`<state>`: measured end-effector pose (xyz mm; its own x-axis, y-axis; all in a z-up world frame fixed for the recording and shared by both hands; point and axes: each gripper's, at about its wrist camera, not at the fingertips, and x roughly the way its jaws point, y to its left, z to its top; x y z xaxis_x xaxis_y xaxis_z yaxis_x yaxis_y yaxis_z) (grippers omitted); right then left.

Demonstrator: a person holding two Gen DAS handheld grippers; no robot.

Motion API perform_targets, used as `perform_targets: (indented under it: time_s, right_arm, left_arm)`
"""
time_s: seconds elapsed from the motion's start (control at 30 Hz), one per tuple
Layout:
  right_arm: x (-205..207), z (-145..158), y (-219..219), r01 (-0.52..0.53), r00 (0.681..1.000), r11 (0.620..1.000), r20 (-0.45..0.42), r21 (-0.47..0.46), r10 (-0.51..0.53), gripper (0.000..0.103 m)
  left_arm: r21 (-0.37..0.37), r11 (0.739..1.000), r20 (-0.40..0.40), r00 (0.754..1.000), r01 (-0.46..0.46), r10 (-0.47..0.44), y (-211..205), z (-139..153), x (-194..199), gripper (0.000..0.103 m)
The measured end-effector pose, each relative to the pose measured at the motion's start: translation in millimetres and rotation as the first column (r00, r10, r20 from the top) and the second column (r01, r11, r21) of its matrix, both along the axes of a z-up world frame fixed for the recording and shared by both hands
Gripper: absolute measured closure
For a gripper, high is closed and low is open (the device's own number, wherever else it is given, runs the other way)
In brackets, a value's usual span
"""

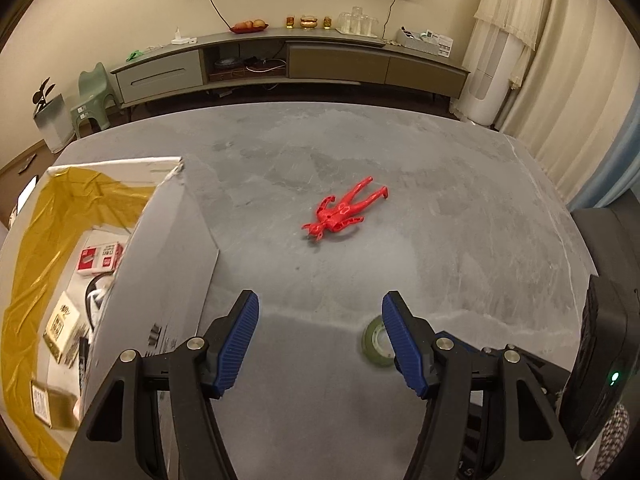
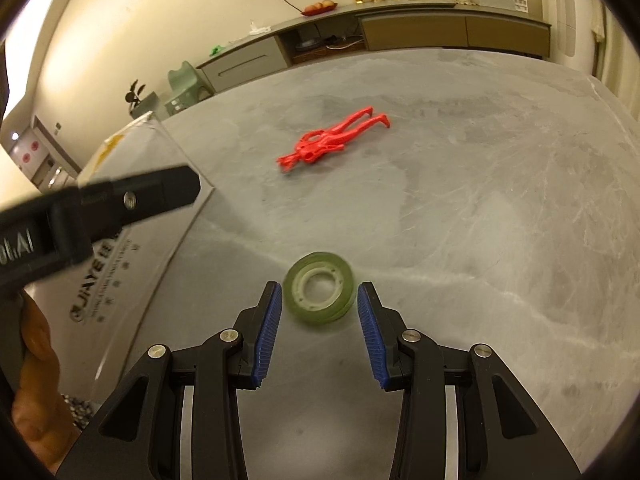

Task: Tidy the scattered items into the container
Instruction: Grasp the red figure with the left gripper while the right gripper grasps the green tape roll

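Note:
A red toy figure (image 1: 342,212) (image 2: 330,140) lies flat on the grey table (image 1: 460,200), past both grippers. A green tape roll (image 2: 319,288) lies flat just ahead of my right gripper (image 2: 319,298), whose blue pads stand open on either side of its near edge. In the left wrist view the same tape roll (image 1: 375,342) peeks out beside the right finger. My left gripper (image 1: 320,308) is open and holds nothing, hovering next to the cardboard box (image 1: 168,240) at the left. The box, lined with yellow film, holds several small packs.
The box wall (image 2: 132,264) stands close on the left in the right wrist view, with the left gripper's black body (image 2: 100,208) and a hand (image 2: 36,380) over it. A black device (image 1: 608,328) sits at the table's right edge. A low cabinet lines the far wall.

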<state>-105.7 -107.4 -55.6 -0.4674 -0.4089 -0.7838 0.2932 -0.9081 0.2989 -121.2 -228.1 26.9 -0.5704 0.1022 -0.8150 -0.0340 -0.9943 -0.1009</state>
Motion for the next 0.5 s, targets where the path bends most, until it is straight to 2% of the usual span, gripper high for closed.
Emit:
perform_targets:
  time_s: [0.1,0.2,0.3,0.5]
  right_arm:
    - [-6.4,-6.7,-3.1,-0.002,1.000,1.000,-0.002,0.016,0.002,0.062]
    - [-11.6,-16.3,-5.5,-0.008,1.000,0.999,0.006,0.039,0.008,0.072]
    - [-10.5,-17.6,-6.8,-0.016,1.000,0.998,-0.019,0.062,0.017,0.076]
    - [-7.6,-18.8,-7.8,-0.031,0.999,0.996,-0.041,0.088,0.035,0.080]
  left_arm:
    - [0.017,1.000,0.006,1.000,-0.008,0.007,-0.1,-5.6,-15.6,0.038]
    - [0.033,0.999,0.014,1.000,-0.026,0.025,-0.7,-14.2,-34.2,0.038]
    - [0.024,0.999,0.028,0.999,-0.029,0.028,3.1,-25.8,-55.7,0.038]
    - [0.023,1.000,0.045,0.999,0.019,-0.021,17.4,-48.1,-91.2,0.038]
